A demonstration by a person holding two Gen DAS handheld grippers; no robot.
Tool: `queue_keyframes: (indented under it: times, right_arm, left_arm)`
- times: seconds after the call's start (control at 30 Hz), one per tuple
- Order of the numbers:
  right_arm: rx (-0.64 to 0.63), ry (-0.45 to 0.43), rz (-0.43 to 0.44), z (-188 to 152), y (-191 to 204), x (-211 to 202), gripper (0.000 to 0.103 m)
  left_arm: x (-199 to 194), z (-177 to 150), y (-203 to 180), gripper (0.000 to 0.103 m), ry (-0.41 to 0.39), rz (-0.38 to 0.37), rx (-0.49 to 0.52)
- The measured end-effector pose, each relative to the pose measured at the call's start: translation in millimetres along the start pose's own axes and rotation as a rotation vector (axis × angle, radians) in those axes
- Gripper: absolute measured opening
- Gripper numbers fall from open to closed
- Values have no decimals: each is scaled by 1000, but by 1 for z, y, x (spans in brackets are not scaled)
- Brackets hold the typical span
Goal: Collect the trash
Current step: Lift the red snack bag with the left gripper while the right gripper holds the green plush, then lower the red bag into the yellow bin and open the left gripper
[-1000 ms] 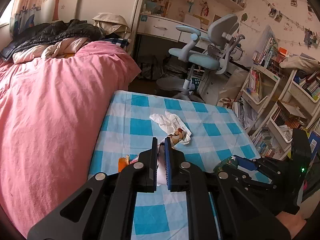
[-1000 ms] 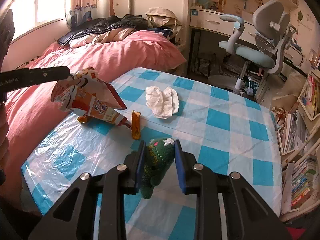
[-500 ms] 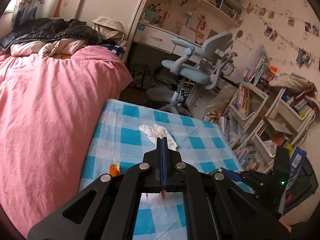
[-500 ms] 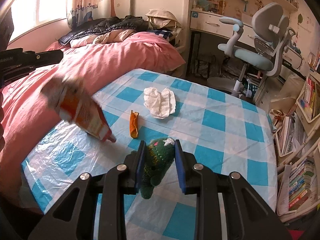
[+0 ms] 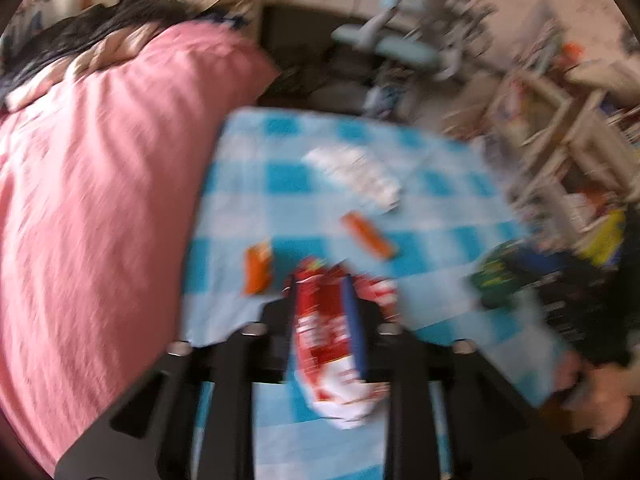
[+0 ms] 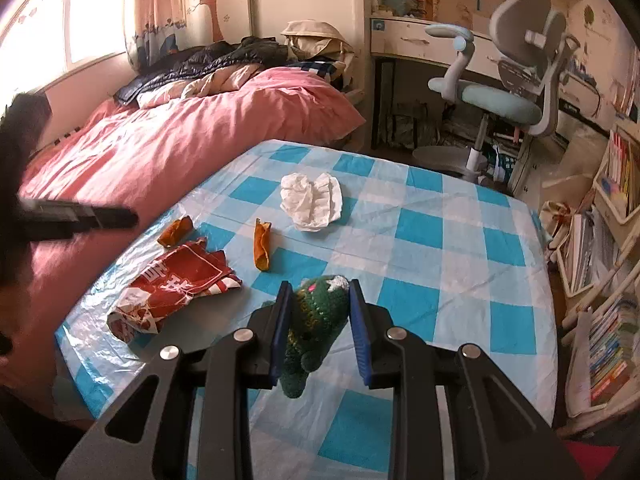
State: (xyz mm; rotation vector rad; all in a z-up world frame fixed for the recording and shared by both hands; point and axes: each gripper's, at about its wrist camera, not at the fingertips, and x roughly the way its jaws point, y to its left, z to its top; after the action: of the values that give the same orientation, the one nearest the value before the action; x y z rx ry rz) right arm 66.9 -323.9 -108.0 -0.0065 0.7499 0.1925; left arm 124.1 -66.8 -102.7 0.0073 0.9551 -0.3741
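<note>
A red and white snack bag (image 6: 172, 288) lies crumpled on the blue checked table (image 6: 440, 264) near its left edge. In the blurred left wrist view the bag (image 5: 328, 336) shows between the fingers of my left gripper (image 5: 322, 280), whose jaws stand apart above it. In the right wrist view the left gripper (image 6: 120, 216) hovers over the table's left edge, clear of the bag. Two orange wrappers (image 6: 262, 244) (image 6: 176, 232) and a crumpled white tissue (image 6: 312, 200) lie further back. My right gripper (image 6: 318, 292) is shut on a green knitted toy (image 6: 316, 320).
A pink bed (image 6: 168, 148) runs along the table's left side. A grey desk chair (image 6: 504, 92) and desk stand beyond the far edge. Bookshelves (image 6: 608, 240) line the right side.
The left gripper held the snack bag raised a second ago. The bag has dropped onto the table and the left jaws now stand open. The right gripper has kept still with the toy.
</note>
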Motion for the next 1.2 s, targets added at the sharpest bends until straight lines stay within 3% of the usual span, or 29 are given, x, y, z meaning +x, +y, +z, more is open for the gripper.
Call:
queue_keyframes:
  times: [0.1,0.17,0.33,0.37,0.4,0.47,0.53,0.73,1.2]
  right_arm:
    - [11,-4,5,1,-3,-2,28]
    - [11,-4,6,1,-4,-2,28]
    - [9,2,10,0,-4,-3,28]
    - [10,2,12,-1,-4,-2,28]
    - [14,2,16,-1,-4,-3,28]
    - [24,2,23,-1,-6,-2,28]
    - [41,0,38,-1,-8,-4,28]
    - [108,-17,91,-4,-15,-15,28]
    - [256,-43,190,-23,-17,-47,28]
  left_arm:
    - [21,-6,12,61,104,-10,-71]
    - [32,-12,14,63,152,-33,-92]
    - [54,-27,-1,65,196,39,-43]
    - [53,-27,-6,54,185,43,-24]
    - [53,-28,-9,34,187,20,-10]
    - [51,-28,-14,17,175,-5,0]
    - [42,-25,-15,10,145,-24,6]
    - [-9,-10,-1,7,-30,-47,-60]
    - [-68,-29,15,7,-147,-90,-154]
